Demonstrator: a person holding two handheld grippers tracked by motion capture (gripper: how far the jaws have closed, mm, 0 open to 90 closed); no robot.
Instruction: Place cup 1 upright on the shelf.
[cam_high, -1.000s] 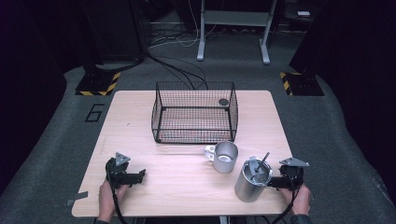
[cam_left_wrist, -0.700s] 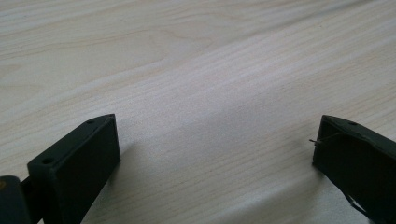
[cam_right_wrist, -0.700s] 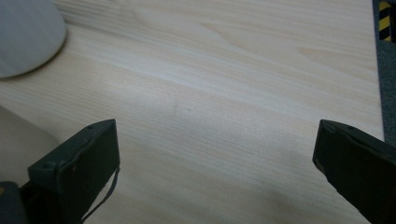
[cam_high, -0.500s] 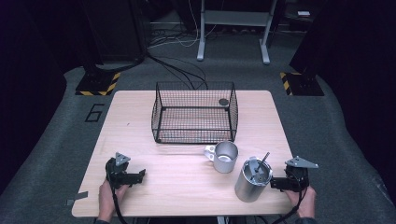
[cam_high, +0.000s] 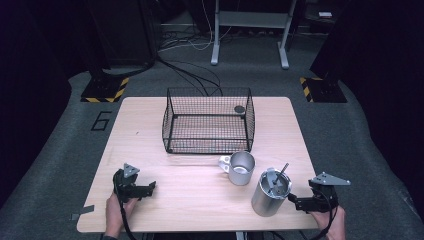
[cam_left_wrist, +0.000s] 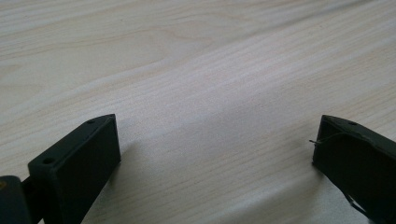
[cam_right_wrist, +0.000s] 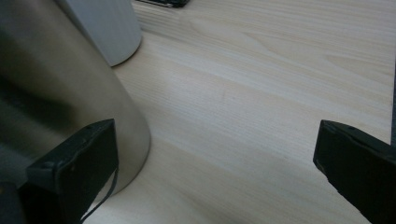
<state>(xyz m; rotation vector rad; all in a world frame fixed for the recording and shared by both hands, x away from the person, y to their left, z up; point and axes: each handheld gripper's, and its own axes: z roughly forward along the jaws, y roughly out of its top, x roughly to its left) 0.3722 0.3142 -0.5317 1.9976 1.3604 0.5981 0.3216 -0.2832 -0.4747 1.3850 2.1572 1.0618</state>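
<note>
A tall steel canister (cam_high: 270, 193) with a utensil handle sticking out of it stands near the table's front right. Just behind it sits a small metal mug (cam_high: 240, 168) with its handle to the left. My right gripper (cam_high: 296, 202) rests low on the table right of the canister, open; in the right gripper view the canister wall (cam_right_wrist: 56, 98) is beside the left jaw and the mug's base (cam_right_wrist: 109, 28) lies beyond. My left gripper (cam_high: 148, 188) lies open on the table at the front left, with bare wood (cam_left_wrist: 210, 116) between its jaws.
A black wire basket (cam_high: 208, 120) stands at the middle back of the wooden table (cam_high: 150, 130), with a small dark round object (cam_high: 239, 109) in its far right corner. Cables and stand legs lie on the floor beyond.
My right gripper has drawn back to the right, a little away from the canister. The left gripper has stayed where it was.
</note>
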